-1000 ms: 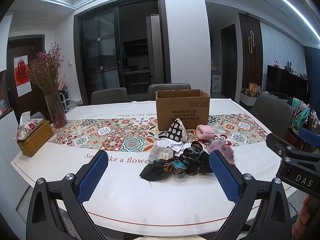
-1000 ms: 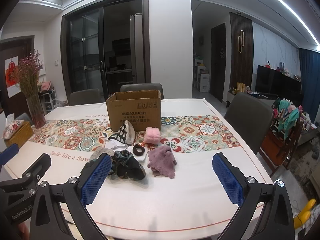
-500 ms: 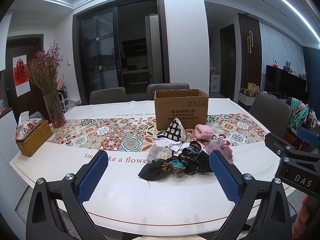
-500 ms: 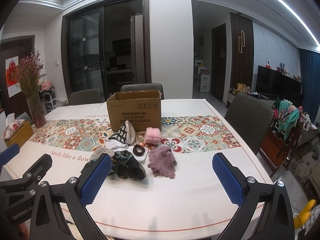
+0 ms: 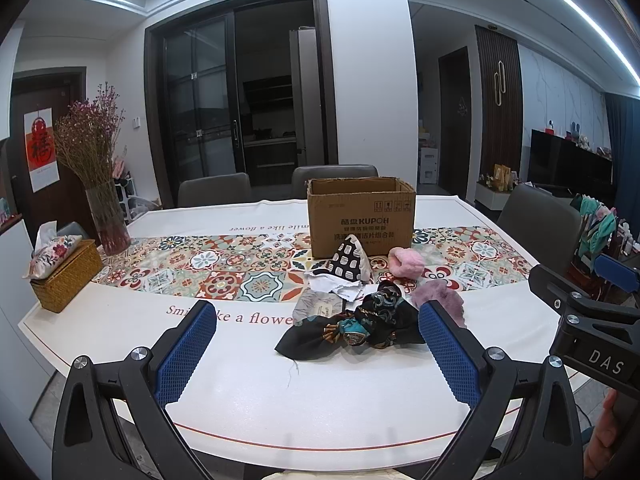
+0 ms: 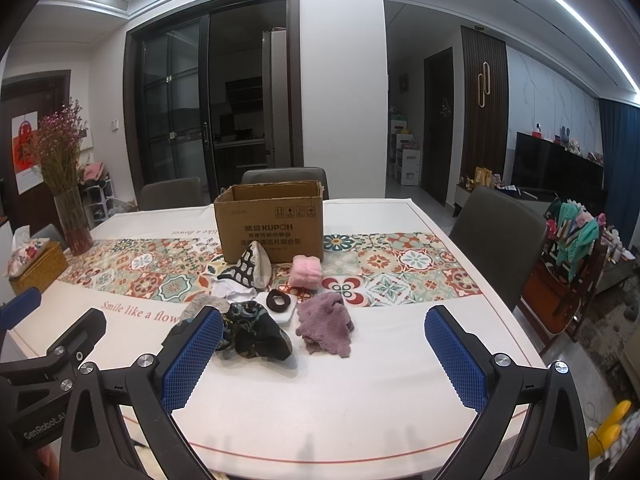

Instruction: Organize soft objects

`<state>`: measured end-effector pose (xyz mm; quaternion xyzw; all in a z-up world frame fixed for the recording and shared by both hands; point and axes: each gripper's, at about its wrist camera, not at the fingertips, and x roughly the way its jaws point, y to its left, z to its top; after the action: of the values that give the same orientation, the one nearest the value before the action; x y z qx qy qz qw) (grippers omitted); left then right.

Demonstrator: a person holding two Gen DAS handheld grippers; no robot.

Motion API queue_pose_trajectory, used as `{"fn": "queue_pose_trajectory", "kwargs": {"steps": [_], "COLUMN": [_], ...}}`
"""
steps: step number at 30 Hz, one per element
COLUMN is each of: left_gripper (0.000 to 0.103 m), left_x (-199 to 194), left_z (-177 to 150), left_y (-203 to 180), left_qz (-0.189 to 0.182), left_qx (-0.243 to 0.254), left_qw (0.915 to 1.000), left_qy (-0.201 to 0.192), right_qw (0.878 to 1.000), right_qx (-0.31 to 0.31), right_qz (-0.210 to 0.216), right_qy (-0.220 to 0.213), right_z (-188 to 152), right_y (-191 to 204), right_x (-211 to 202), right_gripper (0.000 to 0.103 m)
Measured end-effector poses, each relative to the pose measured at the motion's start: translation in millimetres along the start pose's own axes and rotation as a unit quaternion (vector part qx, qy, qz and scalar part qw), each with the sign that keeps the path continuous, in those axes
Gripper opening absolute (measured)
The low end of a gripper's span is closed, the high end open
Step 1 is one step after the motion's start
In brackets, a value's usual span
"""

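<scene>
A heap of soft things lies mid-table in front of an open cardboard box (image 5: 360, 216) (image 6: 269, 222). It holds a dark patterned scarf (image 5: 356, 330) (image 6: 252, 334), a mauve fluffy cloth (image 5: 438, 294) (image 6: 326, 322), a pink fluffy roll (image 5: 406, 260) (image 6: 306, 272), a black-and-white patterned pouch (image 5: 348, 260) (image 6: 250, 266), white cloth (image 5: 334, 286), a grey cloth (image 5: 316, 306) and a dark hair tie (image 6: 279, 301). My left gripper (image 5: 316, 350) hangs open over the near table edge, short of the scarf. My right gripper (image 6: 324, 354) is open too, nearer than the mauve cloth.
A patterned runner (image 5: 224, 268) crosses the white table. At the far left stand a vase of dried flowers (image 5: 106, 216) and a wicker tissue box (image 5: 64, 272). Grey chairs (image 6: 496, 240) ring the table. A cluttered rack (image 6: 572, 248) stands to the right.
Both views have shifted only slightly; the left gripper has drifted a little. Nothing on the table has moved and both grippers stay open.
</scene>
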<state>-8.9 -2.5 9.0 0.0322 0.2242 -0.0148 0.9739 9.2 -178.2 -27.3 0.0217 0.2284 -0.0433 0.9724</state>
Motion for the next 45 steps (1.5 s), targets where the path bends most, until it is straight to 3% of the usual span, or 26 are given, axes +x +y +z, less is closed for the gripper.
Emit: {"fn": "queue_pose_trajectory", "kwargs": {"steps": [30,45], "left_gripper": [0.103,0.102], "left_x": [1.5,28.0], "left_z": [-0.6,-3.0], "left_y": [-0.6,-17.4], "left_qz": [-0.003,-0.015], "left_qx": [-0.001,0.011], "left_qw": [1.0,0.9996], "left_qy": [0.003,0.02], "right_qw": [1.0,0.999], "right_qx": [0.001,0.014], "right_qz": [0.002,0.015], "right_qy": [0.002,0.029], "right_z": [9.8,-1.5], "right_y": [1.1,-16.9], "right_x": [-9.5,41.4], "right_gripper": [0.102,0.102]}}
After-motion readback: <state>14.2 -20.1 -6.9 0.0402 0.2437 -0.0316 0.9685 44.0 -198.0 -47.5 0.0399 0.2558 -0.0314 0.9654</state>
